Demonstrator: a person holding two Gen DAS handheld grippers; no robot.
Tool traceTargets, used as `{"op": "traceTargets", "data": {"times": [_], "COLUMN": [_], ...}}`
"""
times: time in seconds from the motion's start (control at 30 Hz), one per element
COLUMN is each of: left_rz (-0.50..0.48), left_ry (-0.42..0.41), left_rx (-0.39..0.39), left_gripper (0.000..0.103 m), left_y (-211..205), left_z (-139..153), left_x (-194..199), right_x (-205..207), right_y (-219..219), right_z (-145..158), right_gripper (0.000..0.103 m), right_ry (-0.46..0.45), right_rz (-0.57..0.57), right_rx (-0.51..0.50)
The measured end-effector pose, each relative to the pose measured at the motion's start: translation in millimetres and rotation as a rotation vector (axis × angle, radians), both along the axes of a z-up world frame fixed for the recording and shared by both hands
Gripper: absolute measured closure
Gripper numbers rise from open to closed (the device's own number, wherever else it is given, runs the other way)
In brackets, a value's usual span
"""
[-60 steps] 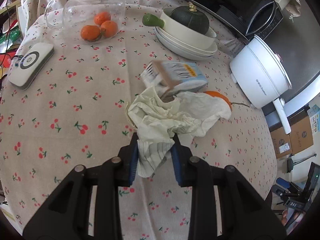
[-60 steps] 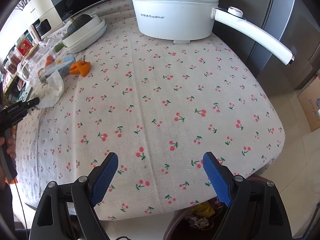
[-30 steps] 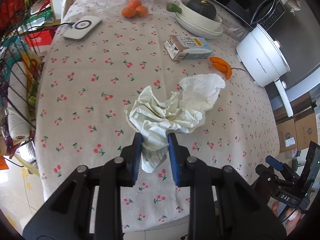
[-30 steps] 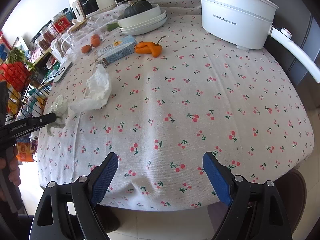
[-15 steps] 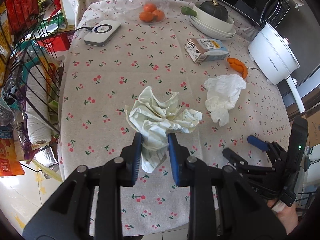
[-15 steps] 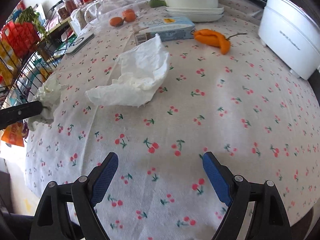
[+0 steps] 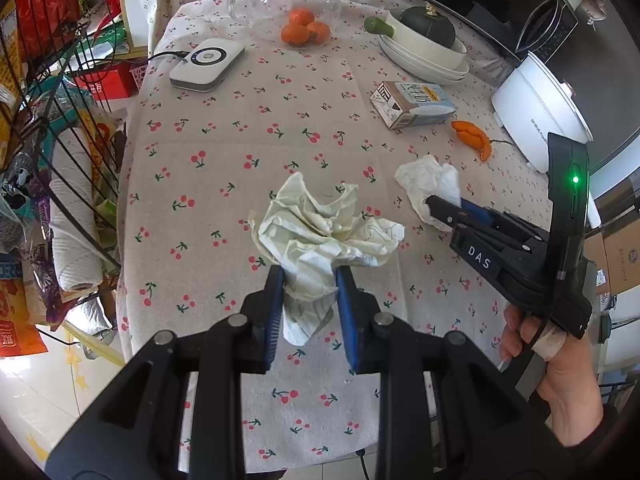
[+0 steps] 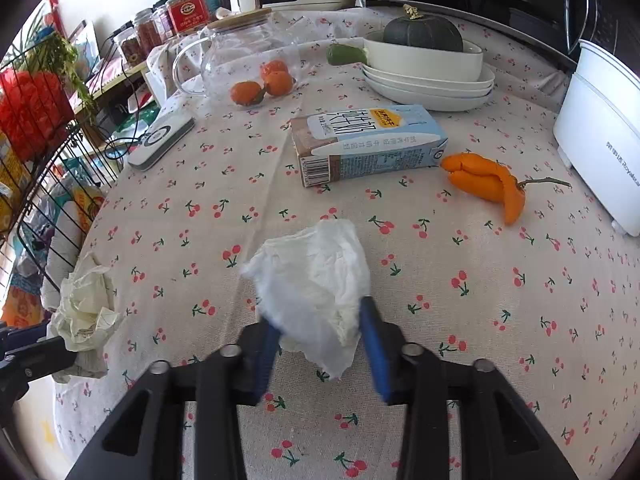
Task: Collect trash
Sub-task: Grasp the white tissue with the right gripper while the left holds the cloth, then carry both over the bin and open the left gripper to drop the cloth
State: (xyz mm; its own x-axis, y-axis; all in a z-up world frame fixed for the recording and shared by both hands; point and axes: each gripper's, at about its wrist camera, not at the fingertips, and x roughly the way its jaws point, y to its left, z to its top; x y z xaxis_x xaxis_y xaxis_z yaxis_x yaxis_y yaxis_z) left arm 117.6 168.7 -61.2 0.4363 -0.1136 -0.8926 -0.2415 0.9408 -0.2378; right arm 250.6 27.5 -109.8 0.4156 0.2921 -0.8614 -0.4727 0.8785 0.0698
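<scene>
My left gripper is shut on a crumpled cream paper wrapper and holds it above the cherry-print tablecloth. The wrapper also shows at the left of the right wrist view. My right gripper has its blue pads on both sides of a crumpled white tissue that lies on the cloth; the jaws look closed onto it. In the left wrist view the right gripper reaches the tissue from the right.
A milk carton, an orange pepper, stacked white dishes with a squash, a white electric pot, tangerines, a glass jar and a white scale lie on the table. A wire rack stands left.
My right gripper has moved in to the white tissue and closed its jaws around it. My left gripper has drawn back with the cream wrapper, which has come apart from the tissue.
</scene>
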Motion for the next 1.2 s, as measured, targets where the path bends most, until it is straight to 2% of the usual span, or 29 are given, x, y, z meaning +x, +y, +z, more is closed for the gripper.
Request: {"op": "traceTargets", "data": {"times": [0.03, 0.07, 0.27, 0.5, 0.87, 1.0, 1.1, 1.2], "left_rz": [-0.002, -0.005, -0.035, -0.132, -0.330, -0.411, -0.494, -0.560], "left_ry": [-0.002, -0.005, -0.025, -0.051, -0.078, -0.086, -0.081, -0.064], "left_rx": [0.001, 0.002, 0.014, 0.039, 0.069, 0.090, 0.103, 0.087], "left_gripper": [0.075, 0.075, 0.075, 0.075, 0.075, 0.075, 0.075, 0.075], "left_y": [-0.6, -1.3, -16.7, -63.2, -160.3, -197.9, -229.8, -257.8], "left_z": [0.6, 1.6, 9.2, 18.4, 26.5, 27.1, 22.2, 17.4], "left_x": [-0.8, -1.6, -2.9, -1.9, -5.1, -8.5, -11.7, -14.2], "right_x": [-1.0, -2.5, -19.2, -49.7, -98.1, -119.0, -131.6, -146.9], "right_y": [-0.1, -0.7, -26.0, -78.3, -205.8, -253.9, -286.5, -315.4], "right_z": [0.4, 1.6, 23.4, 63.6, 102.5, 100.5, 96.3, 101.9], "right_gripper": [0.090, 0.091, 0.093, 0.093, 0.093, 0.093, 0.093, 0.093], "right_ry": [0.001, 0.002, 0.007, -0.032, -0.032, -0.025, 0.025, 0.011], "right_rz": [0.001, 0.002, 0.007, -0.014, -0.163, -0.236, -0.302, -0.342], "right_rx": [-0.005, -0.003, 0.004, -0.018, -0.029, -0.010, -0.009, -0.006]}}
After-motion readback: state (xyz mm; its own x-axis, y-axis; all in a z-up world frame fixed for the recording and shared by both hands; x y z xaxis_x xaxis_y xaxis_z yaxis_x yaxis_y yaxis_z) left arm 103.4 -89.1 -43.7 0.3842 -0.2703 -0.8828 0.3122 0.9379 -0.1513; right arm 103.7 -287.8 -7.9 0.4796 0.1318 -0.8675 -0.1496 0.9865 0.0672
